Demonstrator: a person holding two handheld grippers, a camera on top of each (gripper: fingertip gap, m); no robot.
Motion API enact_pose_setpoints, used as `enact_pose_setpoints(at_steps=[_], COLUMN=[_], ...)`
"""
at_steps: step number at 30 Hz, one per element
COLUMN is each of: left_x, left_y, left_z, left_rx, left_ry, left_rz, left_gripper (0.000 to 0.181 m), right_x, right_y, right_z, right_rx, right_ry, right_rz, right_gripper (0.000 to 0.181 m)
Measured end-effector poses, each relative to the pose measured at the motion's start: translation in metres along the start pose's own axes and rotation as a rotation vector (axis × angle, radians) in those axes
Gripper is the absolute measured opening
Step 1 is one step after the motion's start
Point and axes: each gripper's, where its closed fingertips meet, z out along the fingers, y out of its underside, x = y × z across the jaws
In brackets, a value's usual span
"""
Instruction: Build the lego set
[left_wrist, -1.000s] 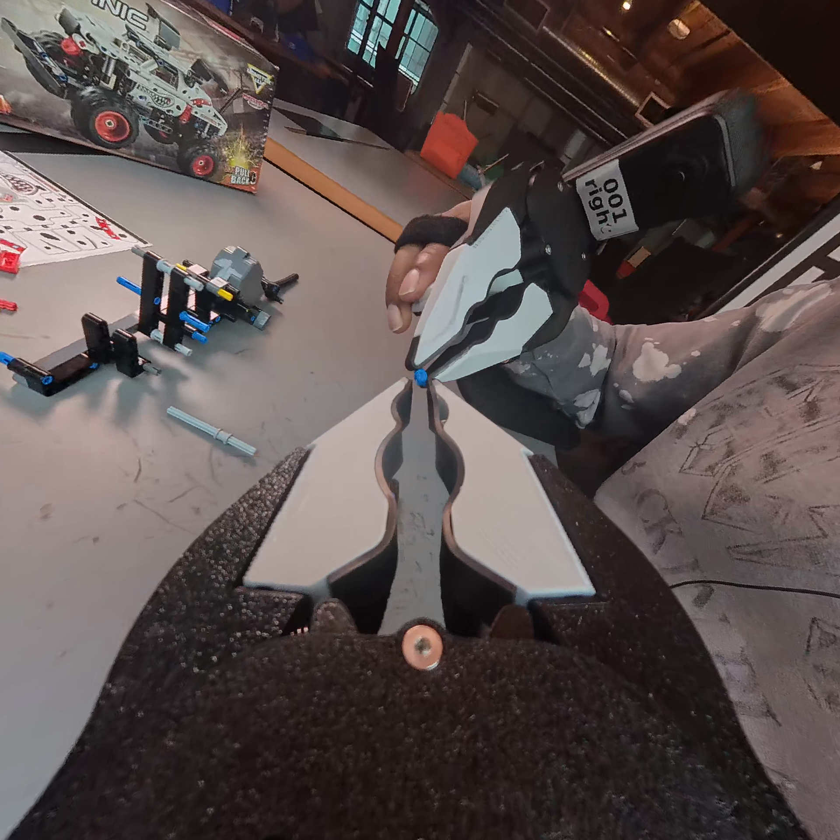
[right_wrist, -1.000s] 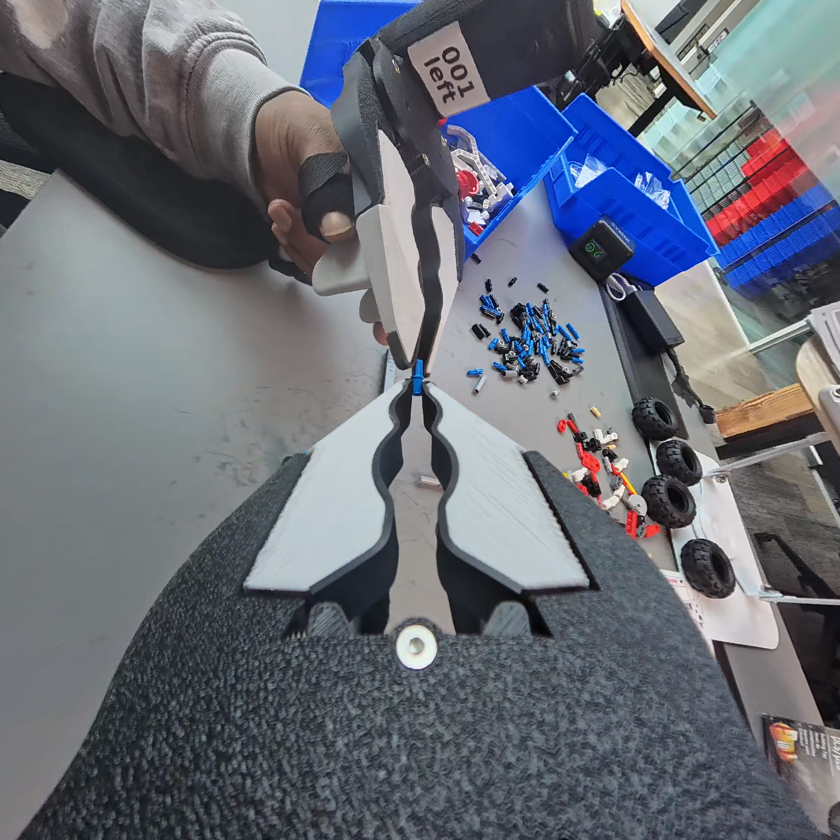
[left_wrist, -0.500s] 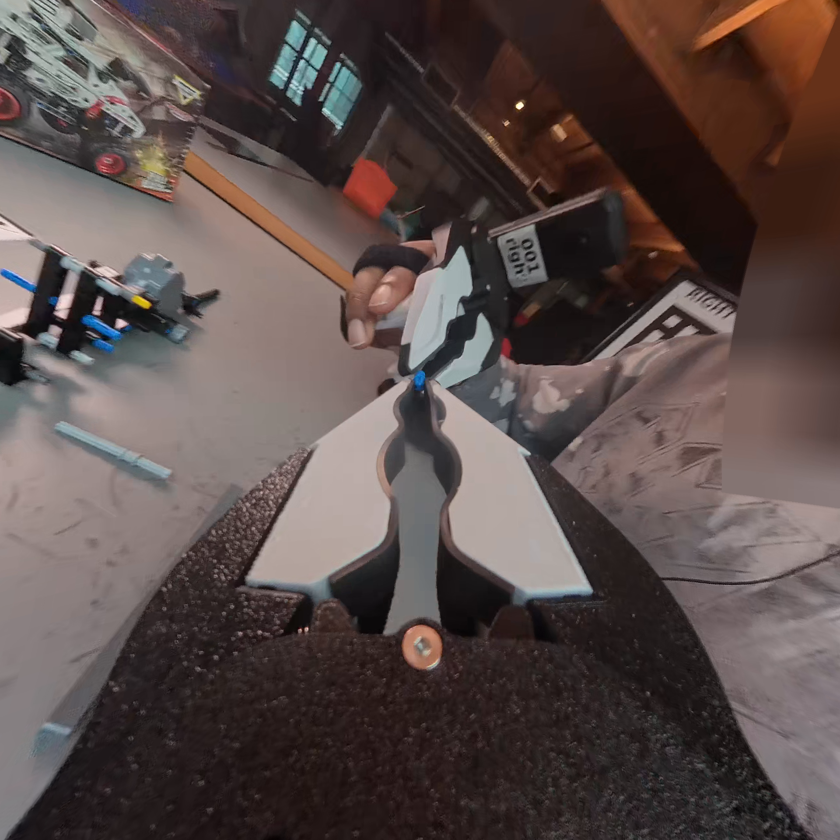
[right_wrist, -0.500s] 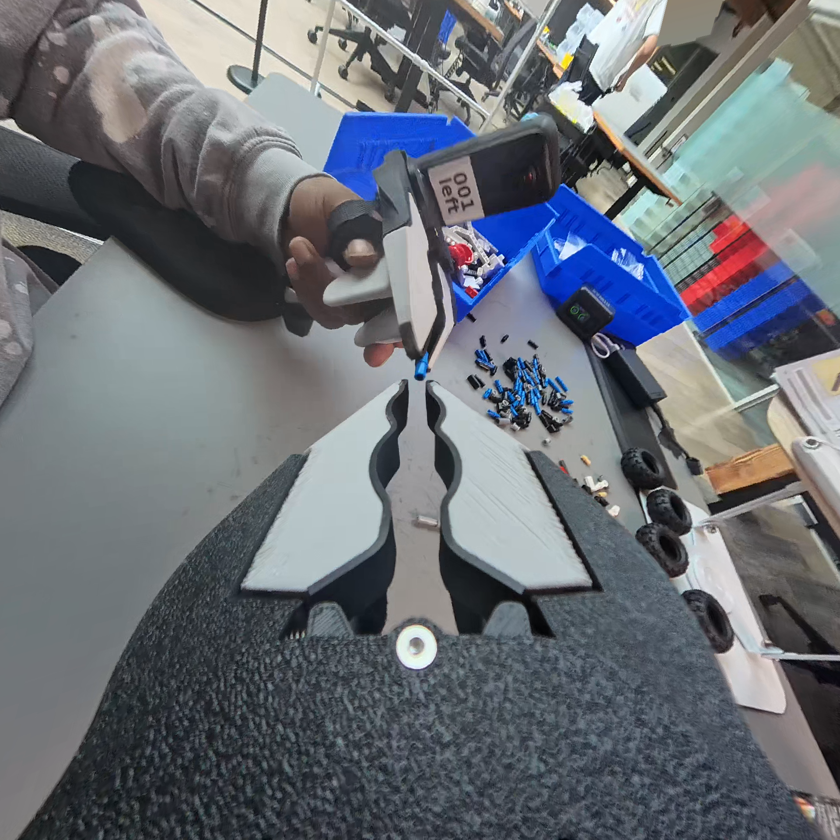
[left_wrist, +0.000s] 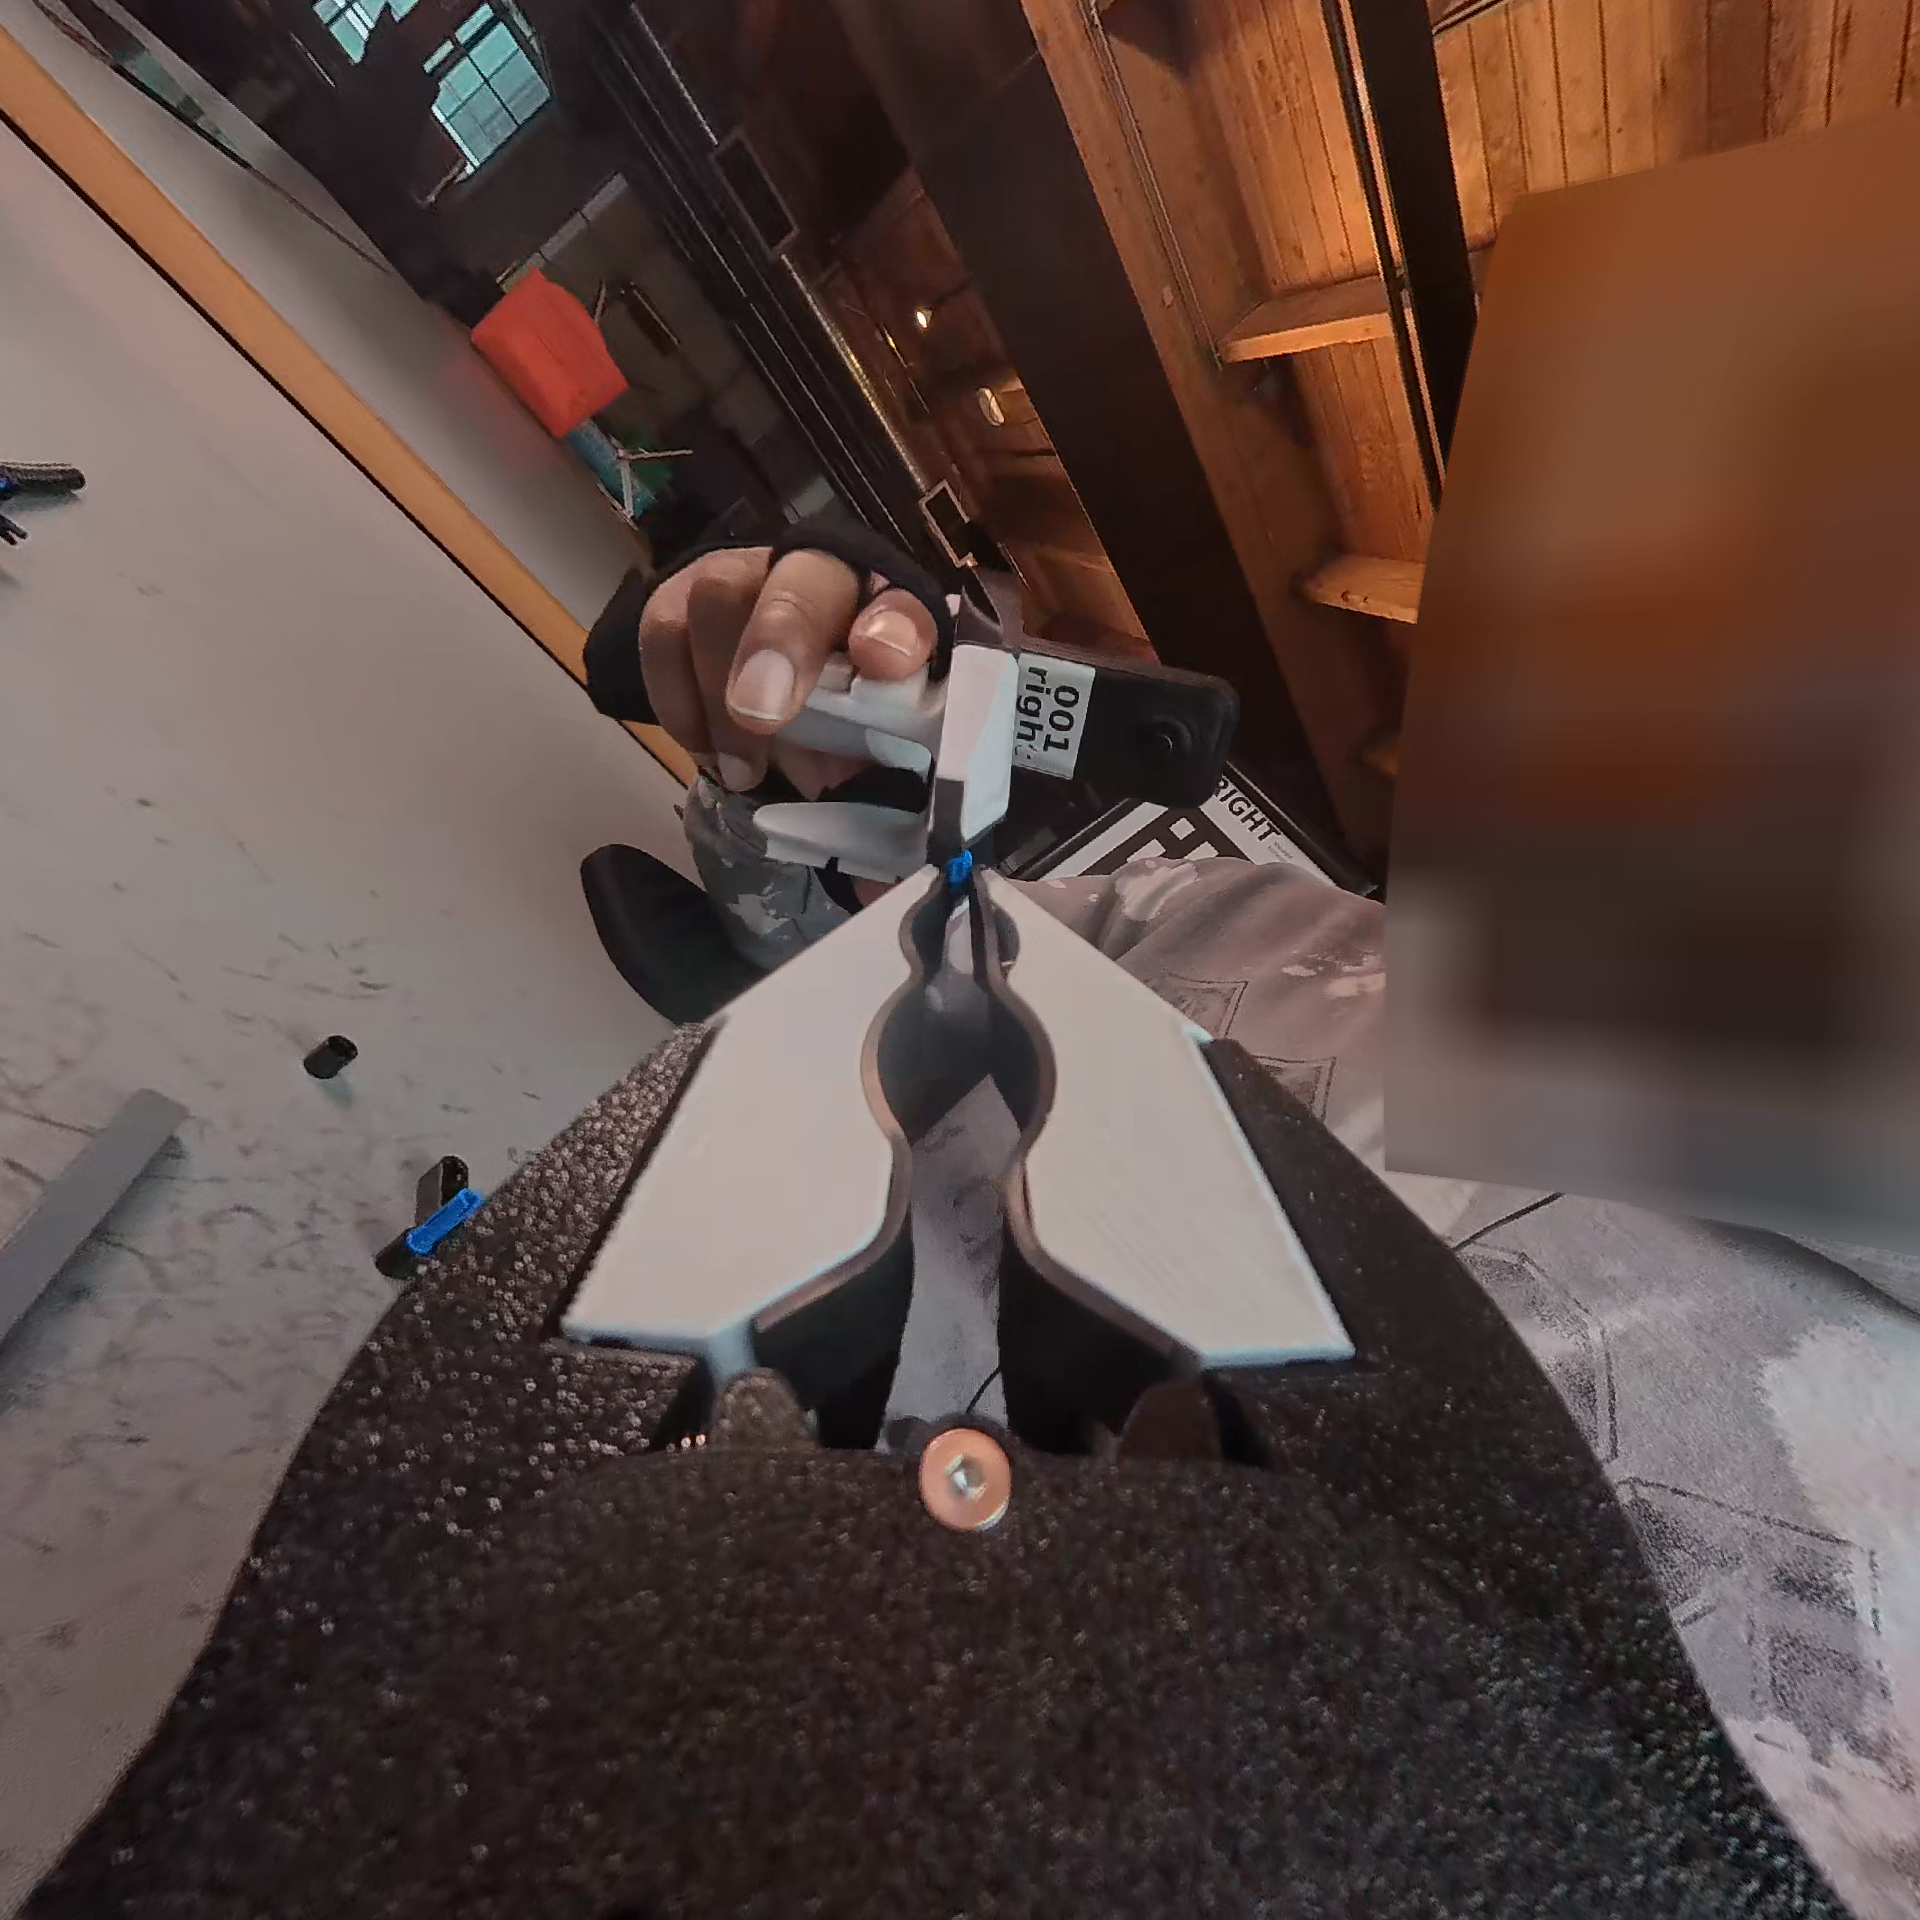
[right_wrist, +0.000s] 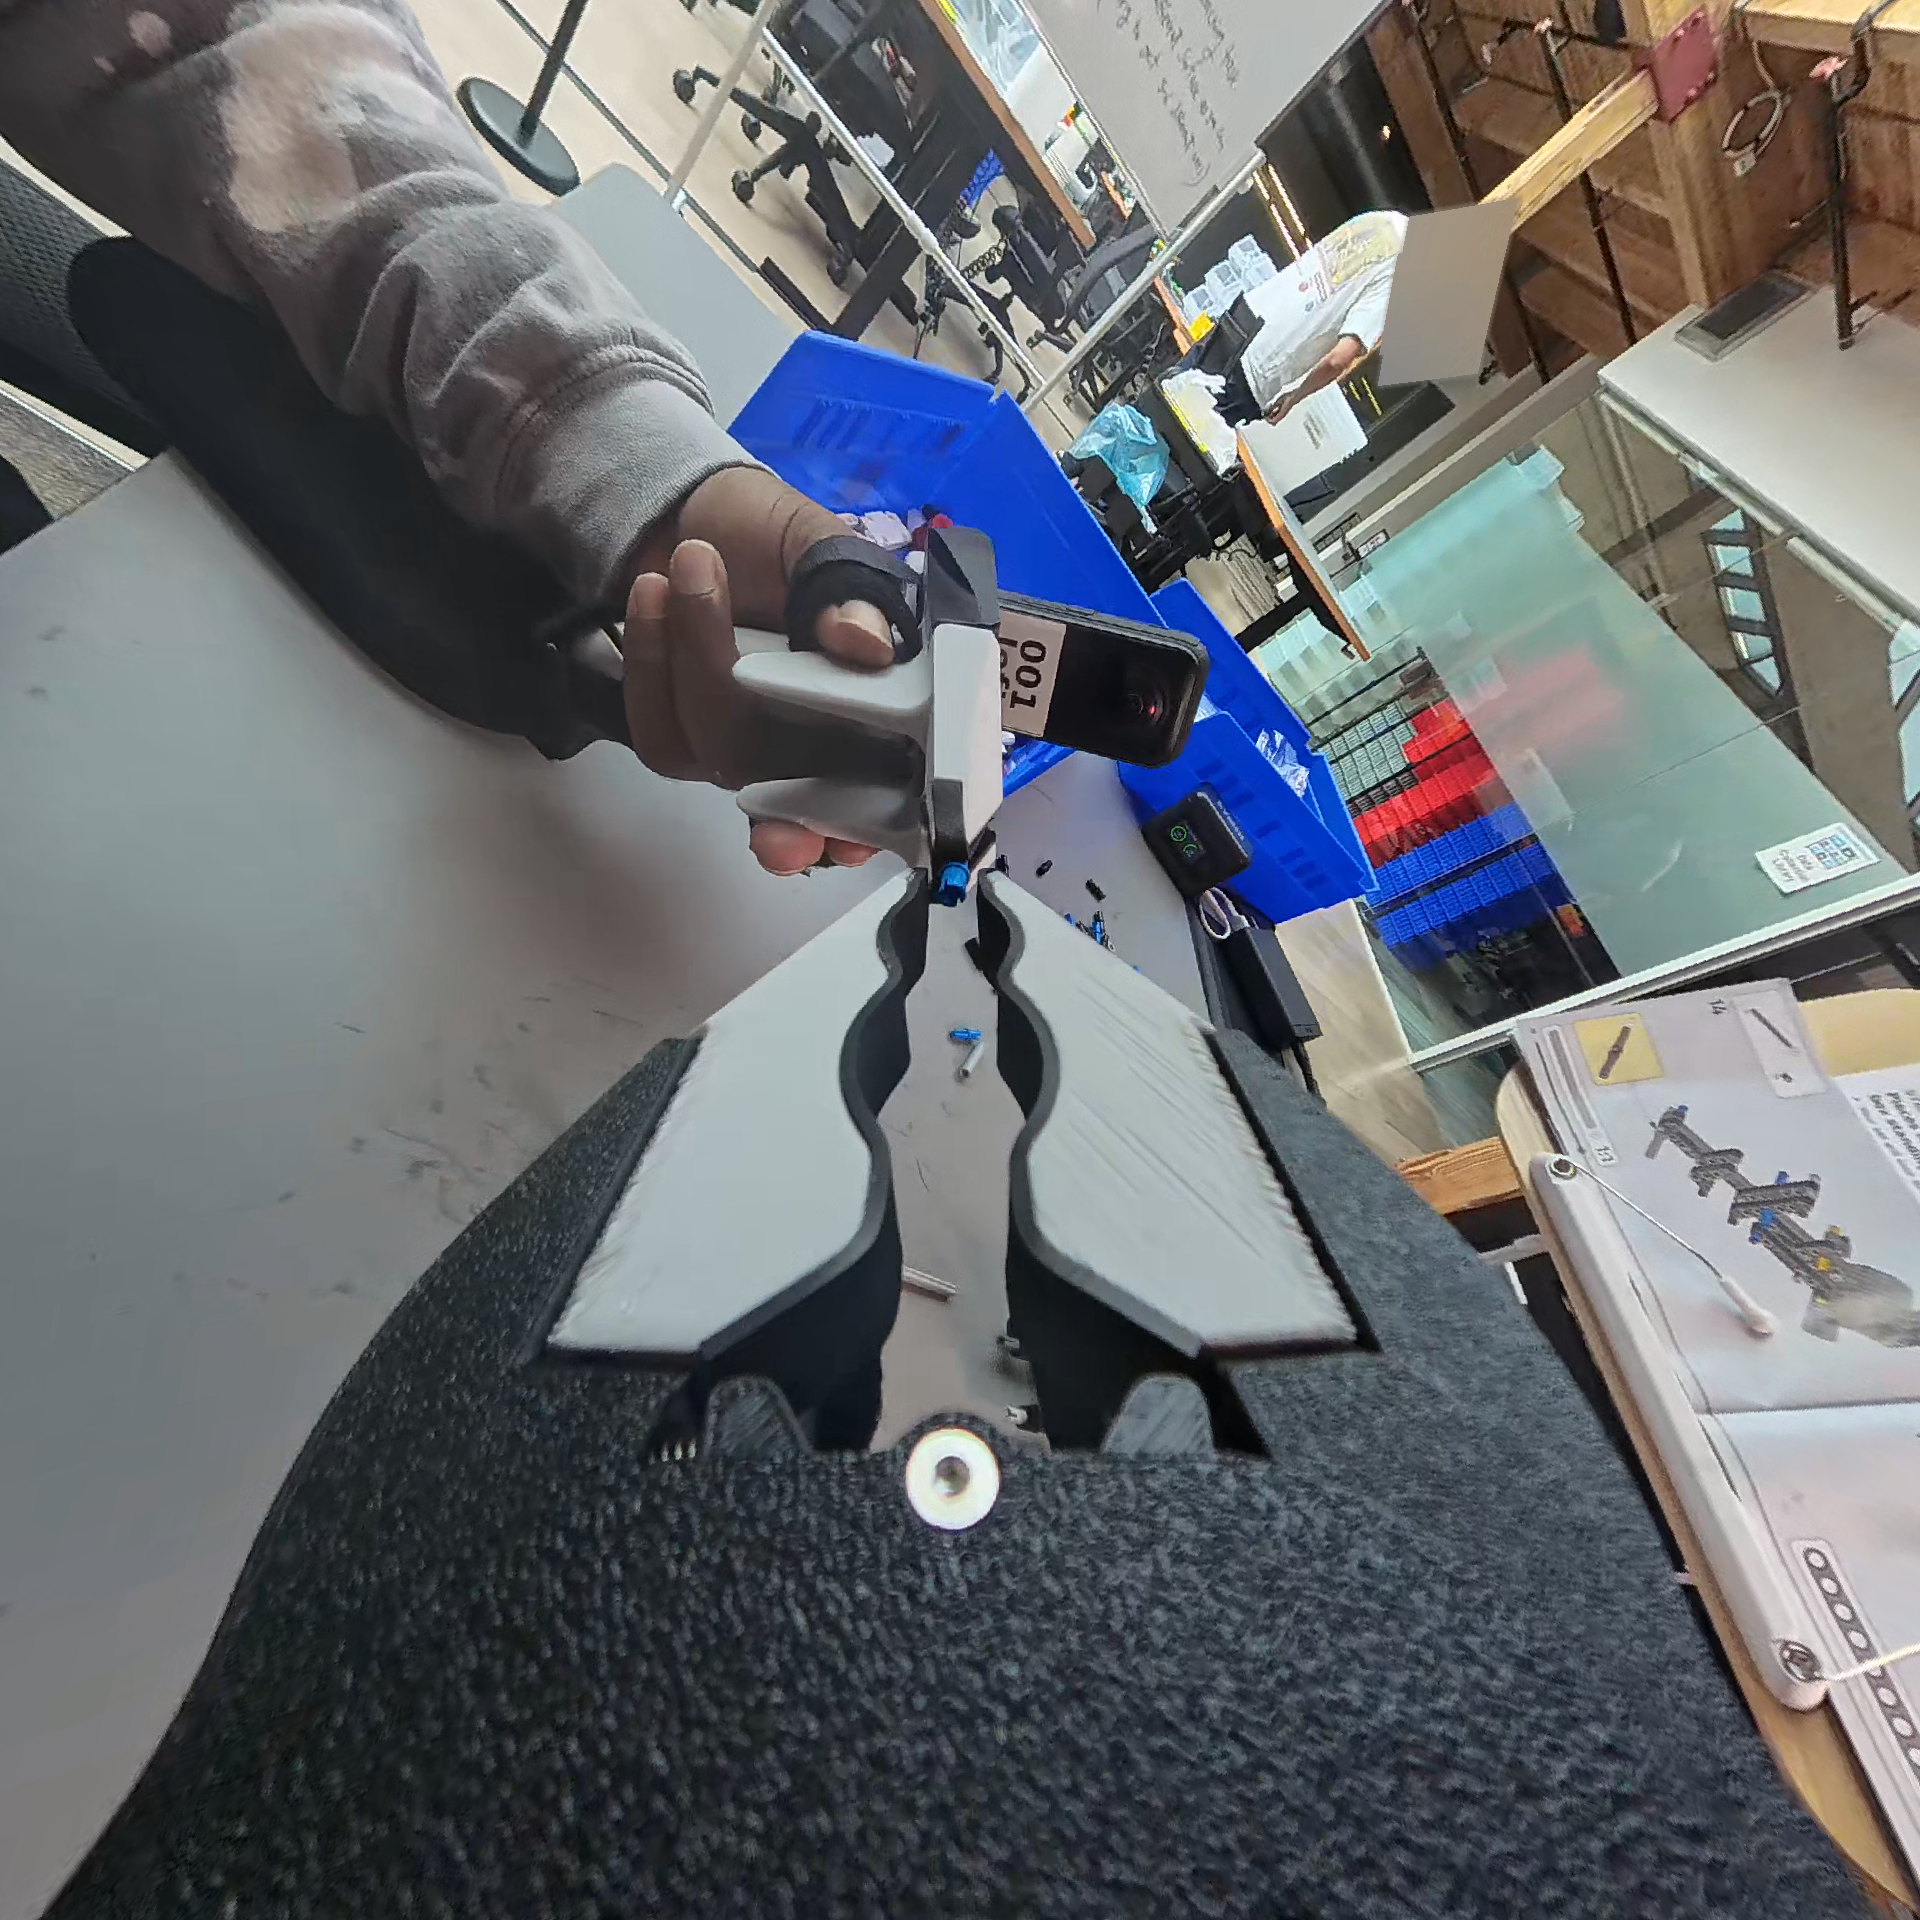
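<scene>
Both grippers have risen off the surface (right_wrist: 260, 935) since a second ago, when the blue pin (left_wrist: 957, 865) sat pinched between the two sets of tips; half a second ago my right gripper (right_wrist: 951, 904) had let go, and now its tips stand a little apart around empty air, just below the pin. My left gripper (left_wrist: 961, 883) is closed on the blue pin, whose end pokes out past the tips. In the right wrist view I see that same pin (right_wrist: 949, 881) hanging from the left gripper's tips, close above my right fingers (right_wrist: 727, 1174) but not touching them as far as I can tell.

My left hand (right_wrist: 727, 686) wraps the left gripper's pale handle, grey sleeve (right_wrist: 468, 312) behind it. My right hand (left_wrist: 769, 665) grips the right one in the left wrist view, with its tips right against the pin's end.

Down on the grey surface lie a loose blue pin (right_wrist: 964, 1035) and a pale grey pin (right_wrist: 968, 1062) seen between my right fingers, and a black piece with a blue pin (left_wrist: 431, 1221) plus a small black connector (left_wrist: 330, 1058) in the left wrist view. Blue bins (right_wrist: 1039, 499) stand behind the left gripper, a small black device (right_wrist: 1195, 842) beside them. An instruction booklet (right_wrist: 1714, 1195) lies open on a stand at the right edge.
</scene>
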Motion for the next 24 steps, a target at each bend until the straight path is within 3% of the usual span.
enact_pose_setpoints(at_steps=[15, 19, 24], left_x=[-0.003, -0.022, -0.061], left_y=[-0.001, 0.002, 0.021], left_z=[-0.002, -0.007, -0.02], left_rx=[0.012, -0.059, -0.29], left_ry=[-0.001, -0.227, -0.571], left_rz=[-0.045, 0.185, 0.491], left_gripper=[0.005, 0.02, 0.028], right_x=[0.0, -0.003, -0.014], right_y=[0.001, 0.014, 0.039], right_z=[-0.001, -0.005, -0.015], right_rx=[-0.024, -0.025, -0.053], right_ry=[0.012, -0.063, -0.163], right_rz=[-0.035, 0.176, 0.404], right_gripper=[0.004, 0.004, 0.004])
